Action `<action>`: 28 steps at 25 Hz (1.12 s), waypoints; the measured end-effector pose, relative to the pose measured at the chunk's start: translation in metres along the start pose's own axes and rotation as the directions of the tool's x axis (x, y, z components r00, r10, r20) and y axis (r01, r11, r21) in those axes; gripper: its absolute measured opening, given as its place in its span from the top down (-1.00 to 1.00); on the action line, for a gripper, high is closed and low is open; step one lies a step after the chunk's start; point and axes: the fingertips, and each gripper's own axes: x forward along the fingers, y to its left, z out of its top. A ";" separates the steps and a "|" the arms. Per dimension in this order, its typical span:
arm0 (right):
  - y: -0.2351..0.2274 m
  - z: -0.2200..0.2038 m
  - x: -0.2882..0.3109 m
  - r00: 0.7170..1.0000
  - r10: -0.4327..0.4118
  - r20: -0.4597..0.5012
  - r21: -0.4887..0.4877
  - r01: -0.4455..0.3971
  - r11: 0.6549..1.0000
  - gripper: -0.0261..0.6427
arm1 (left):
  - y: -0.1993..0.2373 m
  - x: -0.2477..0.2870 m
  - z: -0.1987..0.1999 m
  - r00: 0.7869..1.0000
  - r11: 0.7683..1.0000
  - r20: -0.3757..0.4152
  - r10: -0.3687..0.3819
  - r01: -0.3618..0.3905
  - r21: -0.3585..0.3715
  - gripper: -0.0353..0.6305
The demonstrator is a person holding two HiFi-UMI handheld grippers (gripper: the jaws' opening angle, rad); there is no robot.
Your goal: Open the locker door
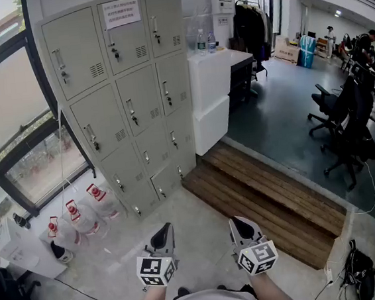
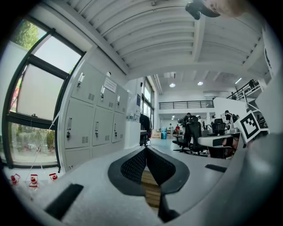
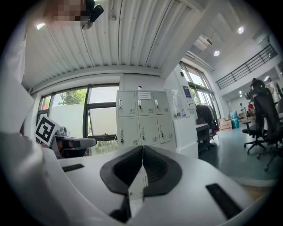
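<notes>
A bank of beige lockers (image 1: 125,92) stands against the window wall, every door closed, each with a small handle and a vent. A paper notice (image 1: 122,14) is stuck on the top middle door. The lockers also show in the left gripper view (image 2: 93,117) and the right gripper view (image 3: 143,119). My left gripper (image 1: 162,237) and right gripper (image 1: 241,227) hover side by side low in the head view, well short of the lockers. Both have their jaws pressed together with nothing between them.
Water jugs with red caps (image 1: 81,217) sit on the floor left of the lockers. A white cabinet (image 1: 215,93) adjoins them on the right. A wooden step (image 1: 266,201) runs along the lower office floor, where chairs (image 1: 345,129) and people are.
</notes>
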 end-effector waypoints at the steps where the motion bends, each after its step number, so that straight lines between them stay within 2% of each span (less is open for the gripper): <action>1: 0.001 0.000 0.001 1.000 0.001 0.001 -0.001 -0.001 1.000 0.88 | 0.000 0.000 0.000 1.000 1.000 0.000 -0.002 0.002 0.000 0.87; 15: 0.009 0.004 0.002 1.000 0.028 0.010 -0.006 -0.028 1.000 0.88 | -0.003 -0.006 -0.001 1.000 1.000 -0.004 0.008 -0.008 0.004 0.86; 28: -0.021 0.010 -0.005 0.999 0.043 0.006 -0.041 -0.043 0.998 0.88 | -0.027 0.002 0.003 0.999 0.999 0.004 0.052 -0.052 0.007 0.87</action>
